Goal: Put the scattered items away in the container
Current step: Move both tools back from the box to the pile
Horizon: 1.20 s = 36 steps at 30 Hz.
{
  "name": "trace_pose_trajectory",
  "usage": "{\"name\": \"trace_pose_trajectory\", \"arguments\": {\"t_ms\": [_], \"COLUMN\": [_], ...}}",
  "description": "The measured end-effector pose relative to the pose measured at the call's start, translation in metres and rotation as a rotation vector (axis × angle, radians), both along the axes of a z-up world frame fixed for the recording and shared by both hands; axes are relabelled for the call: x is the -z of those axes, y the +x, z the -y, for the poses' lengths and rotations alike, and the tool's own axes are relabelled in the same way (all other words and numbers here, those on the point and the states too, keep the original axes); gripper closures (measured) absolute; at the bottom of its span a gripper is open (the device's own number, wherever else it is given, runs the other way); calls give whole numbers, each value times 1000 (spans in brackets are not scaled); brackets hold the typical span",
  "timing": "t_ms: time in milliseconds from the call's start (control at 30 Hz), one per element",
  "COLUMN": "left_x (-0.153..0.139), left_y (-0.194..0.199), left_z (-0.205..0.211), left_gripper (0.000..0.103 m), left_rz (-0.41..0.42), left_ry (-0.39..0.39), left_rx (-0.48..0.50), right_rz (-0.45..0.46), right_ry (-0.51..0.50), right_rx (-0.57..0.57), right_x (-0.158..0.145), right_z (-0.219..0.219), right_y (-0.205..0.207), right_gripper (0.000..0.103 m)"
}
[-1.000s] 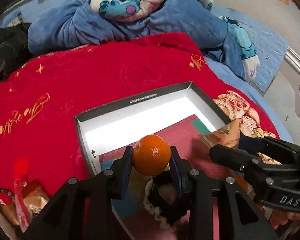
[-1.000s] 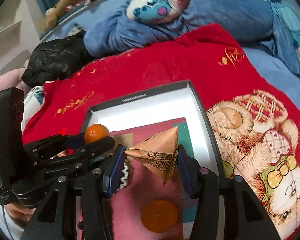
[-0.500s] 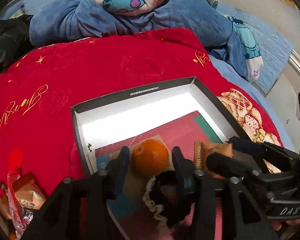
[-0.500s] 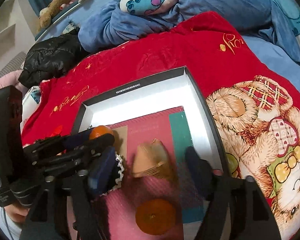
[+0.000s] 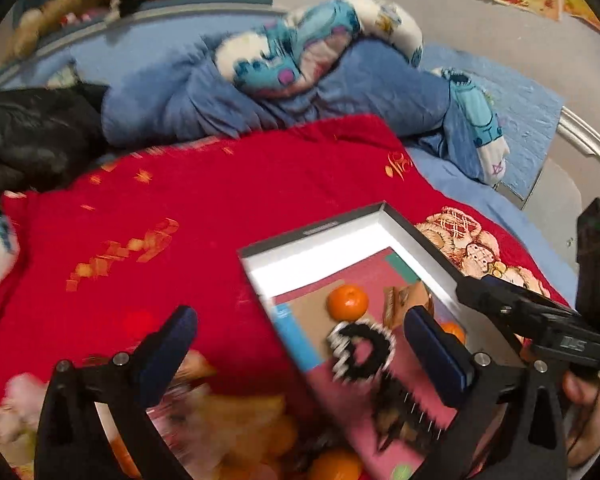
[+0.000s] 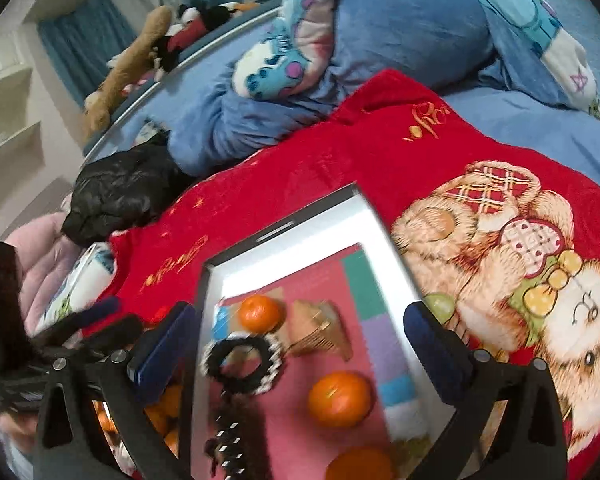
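Observation:
A shallow box with a grey rim and a pink floor lies on the red blanket. Inside it rest an orange, a gold cone packet, a black scrunchie with white trim, a dark toothed hair clip and two more oranges. My left gripper hangs over the box's left rim, jaws opening wide and nothing between them. My right gripper is above the box, jaws also opening, holding nothing.
Blurred wrappers and oranges lie loose on the blanket left of the box. A heap of blue bedding and a black jacket lie behind the red blanket. The right tool's black body crosses the left view's right edge.
Both grippers opened: the left let the orange go and the right dropped the gold cone packet, and both now lie in the box. The left gripper rose and drew left.

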<state>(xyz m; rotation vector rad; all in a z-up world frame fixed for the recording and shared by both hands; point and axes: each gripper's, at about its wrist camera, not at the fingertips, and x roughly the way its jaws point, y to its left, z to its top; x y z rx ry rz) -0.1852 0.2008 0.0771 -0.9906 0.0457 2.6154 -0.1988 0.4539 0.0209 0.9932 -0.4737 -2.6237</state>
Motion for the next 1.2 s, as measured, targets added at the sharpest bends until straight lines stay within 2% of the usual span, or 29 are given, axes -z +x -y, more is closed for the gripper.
{"name": "trace_pose_trajectory", "arguments": {"t_ms": [133, 267, 400, 467, 567, 700, 833, 1000, 1100, 1200], "left_x": [-22, -36, -44, -43, -29, 4, 42, 63, 71, 83], "left_y": [47, 95, 139, 156, 182, 195, 181, 166, 161, 154], "left_z": [48, 100, 147, 170, 200, 220, 225, 207, 205, 202], "left_gripper": [0, 0, 0, 0, 0, 0, 0, 0, 0, 0], "left_rz": [-88, -135, -186, -209, -241, -232, -117, -57, -28, 4], "left_ry": [-31, -74, -49, -29, 45, 97, 82, 17, 35, 31], "left_rx": [-52, -132, -183, -240, -282, -265, -282, -255, -264, -251], "right_rz": [-20, -89, -153, -176, -226, -275, -257, -230, -185, -186], "right_ry": [24, 59, 54, 36, 37, 145, 127, 118, 77, 72], "right_rx": [-79, -160, -224, -249, -309, -309, -298, -281, -277, -295], "right_x": [-1, -11, -20, -23, -25, -22, -12, -1, 6, 8], "right_z": [38, 88, 136, 155, 187, 215, 215, 202, 192, 190], "right_y": [23, 47, 69, 77, 99, 118, 115, 104, 97, 96], "right_gripper": [0, 0, 0, 0, 0, 0, 0, 0, 0, 0]}}
